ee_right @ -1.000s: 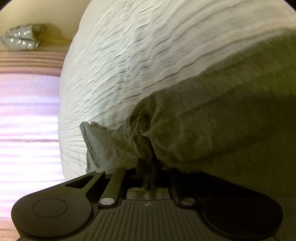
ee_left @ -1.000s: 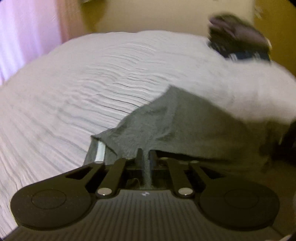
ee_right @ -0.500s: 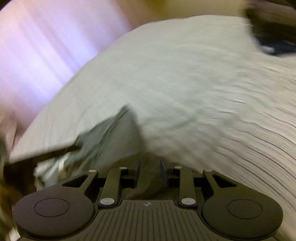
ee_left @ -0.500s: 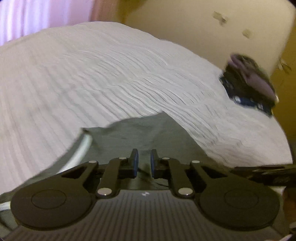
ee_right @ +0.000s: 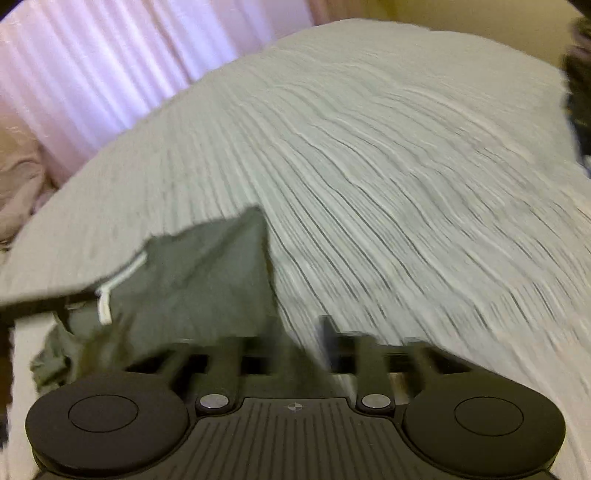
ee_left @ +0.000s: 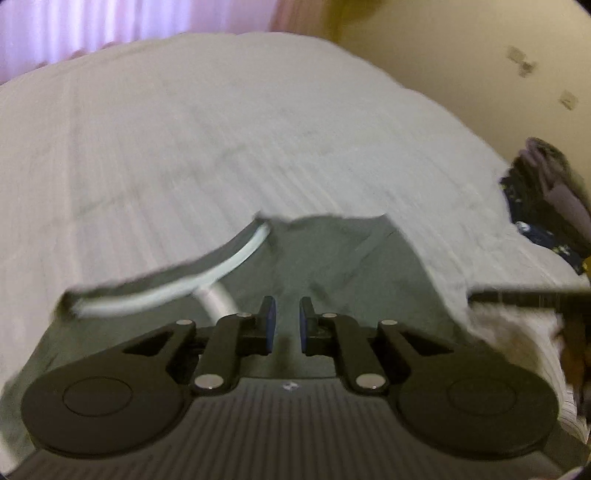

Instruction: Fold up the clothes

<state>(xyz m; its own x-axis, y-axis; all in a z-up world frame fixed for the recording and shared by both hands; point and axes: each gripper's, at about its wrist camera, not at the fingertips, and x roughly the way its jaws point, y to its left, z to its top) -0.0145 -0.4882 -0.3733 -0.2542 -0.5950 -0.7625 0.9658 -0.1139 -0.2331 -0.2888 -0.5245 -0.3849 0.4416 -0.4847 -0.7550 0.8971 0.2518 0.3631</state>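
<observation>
Grey garment (ee_left: 343,258) lies flat on the bed (ee_left: 184,147). Left gripper (ee_left: 284,323) above it, jaws narrow and closing on nothing. Right gripper (ee_right: 295,343) blurred, jaws opening wide, nothing held.

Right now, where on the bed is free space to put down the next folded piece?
Bare bedspread lies between the grey garment and the curtain. The far right edge is crowded by a dark clothes pile.

The right tongs (ee_right: 291,343) are smeared by blur, and the dark clothes pile (ee_left: 550,206) is cut off at the edge.
</observation>
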